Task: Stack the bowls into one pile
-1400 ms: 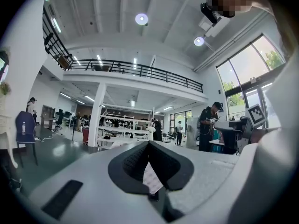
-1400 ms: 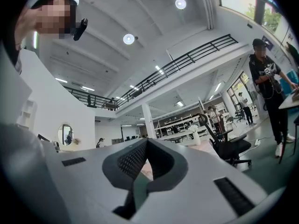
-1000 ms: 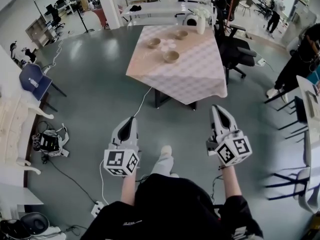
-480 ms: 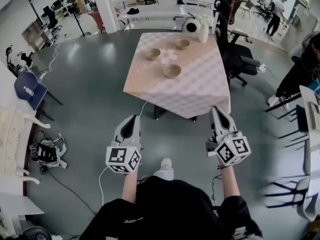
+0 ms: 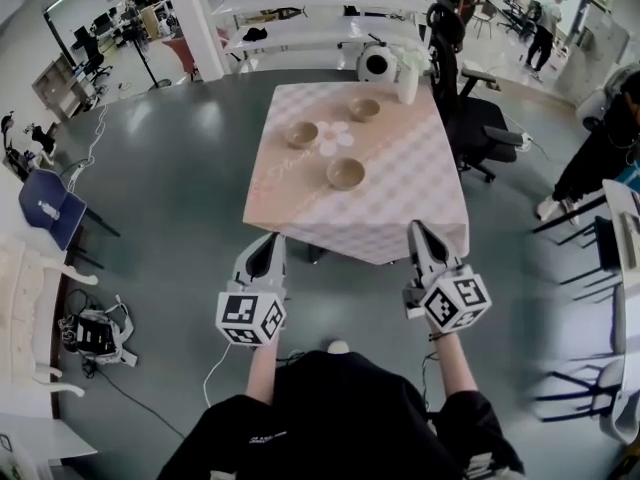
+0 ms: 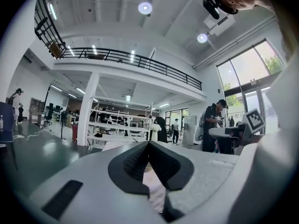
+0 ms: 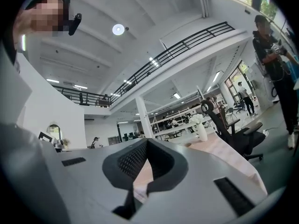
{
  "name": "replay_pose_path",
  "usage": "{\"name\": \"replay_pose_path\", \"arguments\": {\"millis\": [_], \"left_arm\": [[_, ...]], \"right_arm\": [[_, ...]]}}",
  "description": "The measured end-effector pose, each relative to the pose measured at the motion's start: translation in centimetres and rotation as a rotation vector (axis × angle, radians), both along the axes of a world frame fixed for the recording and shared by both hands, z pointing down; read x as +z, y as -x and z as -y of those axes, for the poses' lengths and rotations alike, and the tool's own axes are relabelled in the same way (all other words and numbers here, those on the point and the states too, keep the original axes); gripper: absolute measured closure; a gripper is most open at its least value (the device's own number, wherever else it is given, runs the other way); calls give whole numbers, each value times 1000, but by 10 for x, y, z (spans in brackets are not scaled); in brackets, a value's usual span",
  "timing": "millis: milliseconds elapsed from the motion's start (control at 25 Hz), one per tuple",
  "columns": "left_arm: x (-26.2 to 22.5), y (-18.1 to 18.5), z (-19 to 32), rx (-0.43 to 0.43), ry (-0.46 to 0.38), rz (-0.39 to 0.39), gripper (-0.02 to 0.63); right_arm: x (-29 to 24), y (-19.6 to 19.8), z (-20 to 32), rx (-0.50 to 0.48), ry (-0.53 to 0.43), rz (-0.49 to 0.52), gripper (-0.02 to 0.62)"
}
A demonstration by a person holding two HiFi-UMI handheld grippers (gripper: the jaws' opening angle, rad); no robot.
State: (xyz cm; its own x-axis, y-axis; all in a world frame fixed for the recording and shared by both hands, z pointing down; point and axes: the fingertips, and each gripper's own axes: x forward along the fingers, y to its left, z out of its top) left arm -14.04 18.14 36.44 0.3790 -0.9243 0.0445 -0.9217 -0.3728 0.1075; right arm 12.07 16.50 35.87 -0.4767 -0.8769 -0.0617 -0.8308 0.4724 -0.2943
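Three tan bowls stand apart on the pink checked tablecloth (image 5: 400,198): one at the left (image 5: 302,134), one at the back (image 5: 364,109) and one nearest me (image 5: 346,173). Both grippers are held level short of the table's near edge, over the grey floor. My left gripper (image 5: 267,241) is shut and holds nothing; in the left gripper view its jaws (image 6: 149,143) meet at the tips. My right gripper (image 5: 415,231) is also shut and holds nothing, its tips together (image 7: 146,141) in the right gripper view. The bowls are well ahead of both grippers.
A white vase with flowers (image 5: 406,76) stands at the table's back right corner. A black office chair (image 5: 480,120) sits right of the table. White shelving (image 5: 310,30) runs behind it. A blue chair (image 5: 48,206), a bag and cables (image 5: 95,333) lie at left; a person (image 5: 600,138) stands at right.
I have walked toward the table, so it lies closer below both grippers. Both grippers went forward with me and stayed shut.
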Motion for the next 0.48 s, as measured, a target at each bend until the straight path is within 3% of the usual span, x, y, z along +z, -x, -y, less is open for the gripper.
{"name": "replay_pose_path", "arguments": {"millis": [280, 480], "left_arm": [[16, 0, 47, 46, 23, -32, 609], [30, -8, 76, 73, 68, -42, 609]], "right_arm": [[8, 7, 43, 11, 8, 81, 604], [18, 17, 72, -3, 43, 66, 604]]}}
